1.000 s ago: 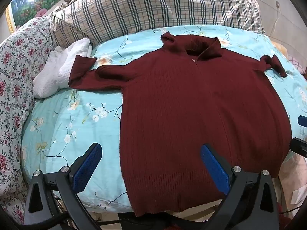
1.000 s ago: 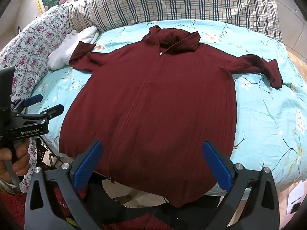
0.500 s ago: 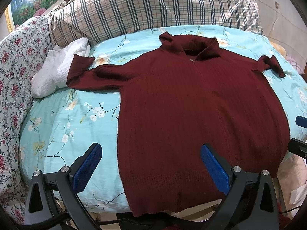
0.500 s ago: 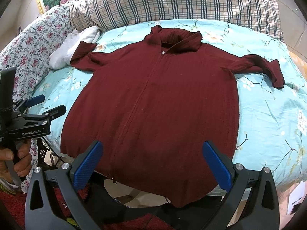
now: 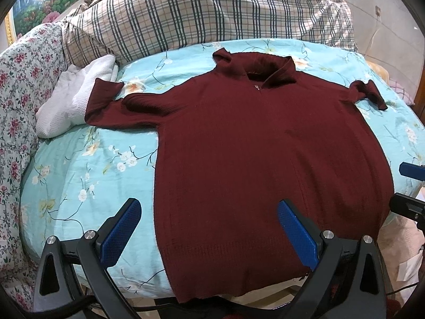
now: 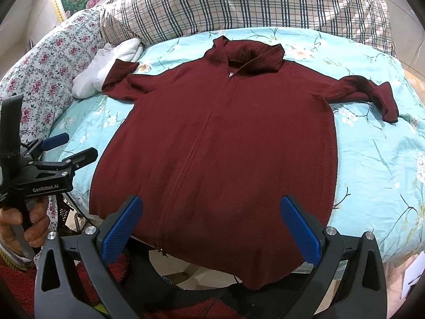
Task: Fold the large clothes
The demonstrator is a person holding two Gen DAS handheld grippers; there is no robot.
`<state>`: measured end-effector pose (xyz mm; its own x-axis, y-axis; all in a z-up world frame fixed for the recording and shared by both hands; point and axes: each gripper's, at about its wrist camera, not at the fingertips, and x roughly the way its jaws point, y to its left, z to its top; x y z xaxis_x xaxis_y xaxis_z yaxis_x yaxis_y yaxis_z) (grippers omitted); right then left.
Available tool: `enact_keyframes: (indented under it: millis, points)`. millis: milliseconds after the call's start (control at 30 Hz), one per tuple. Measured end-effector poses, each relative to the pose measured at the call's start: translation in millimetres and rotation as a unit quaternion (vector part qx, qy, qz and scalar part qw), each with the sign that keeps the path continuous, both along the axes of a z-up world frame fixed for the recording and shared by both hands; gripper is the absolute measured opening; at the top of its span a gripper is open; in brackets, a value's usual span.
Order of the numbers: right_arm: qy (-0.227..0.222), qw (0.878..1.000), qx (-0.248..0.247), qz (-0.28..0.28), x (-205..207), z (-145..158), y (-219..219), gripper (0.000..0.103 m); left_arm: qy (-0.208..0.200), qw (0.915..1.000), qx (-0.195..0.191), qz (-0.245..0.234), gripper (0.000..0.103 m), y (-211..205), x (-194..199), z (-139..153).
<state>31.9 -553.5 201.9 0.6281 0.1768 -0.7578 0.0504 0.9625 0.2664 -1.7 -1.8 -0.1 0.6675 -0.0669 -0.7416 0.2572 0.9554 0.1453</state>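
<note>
A dark red knitted zip sweater (image 5: 252,159) lies spread flat, front up, on a light blue flowered bed sheet (image 5: 87,175). Its collar points away, both sleeves stretch out sideways, and the hem hangs over the near bed edge. It also shows in the right wrist view (image 6: 225,143). My left gripper (image 5: 209,220) is open and empty, hovering above the hem's left part. My right gripper (image 6: 212,218) is open and empty above the hem's middle. The left gripper shows in the right wrist view (image 6: 71,146), open, beside the sweater's left edge.
A white towel (image 5: 71,101) lies by the left sleeve cuff. A plaid quilt (image 5: 212,13) is piled at the bed's far side. A floral pillow (image 5: 18,85) lines the left edge. The bed edge and floor lie below the hem.
Both views have shifted slightly; the sweater sits a little lower and closer in frame. Both grippers stay open and the sweater has not moved.
</note>
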Motion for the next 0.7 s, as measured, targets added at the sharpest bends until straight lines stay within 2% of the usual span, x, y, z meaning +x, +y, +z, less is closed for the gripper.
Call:
enact_keyframes:
  millis: [67, 167, 367, 500, 633, 700]
  points:
    - [0.0, 1.0, 0.001, 0.002, 0.9, -2.6, -1.7, 0.103, 0.005, 1.0, -0.003, 0.0, 0.103, -0.2, 0.2, 0.3]
    - [0.002, 1.0, 0.003, 0.001, 5.9, -26.2, 10.8, 0.103, 0.012, 0.9999, 0.0, -0.002, 0.103, -1.5, 1.1, -0.1]
    - [0.006, 1.0, 0.012, 0.001, 6.2, -24.1, 15.9, 0.103, 0.021, 0.9997, -0.008, -0.005, 0.103, -3.7, 4.1, 0.0]
    - [0.007, 1.0, 0.022, -0.001, 9.6, -34.9, 19.0, 0.103, 0.027, 0.9995, -0.013, -0.009, 0.103, -6.0, 6.9, -2.4]
    - [0.001, 0.999, 0.032, -0.005, 7.6, -53.0, 21.2, 0.103, 0.028, 0.998, -0.048, -0.029, 0.103, -8.4, 9.0, -2.6]
    - [0.0, 0.999, 0.04, -0.011, 7.5, -71.2, 12.7, 0.103, 0.023, 0.9977, -0.052, -0.036, 0.103, -12.1, 10.2, -2.8]
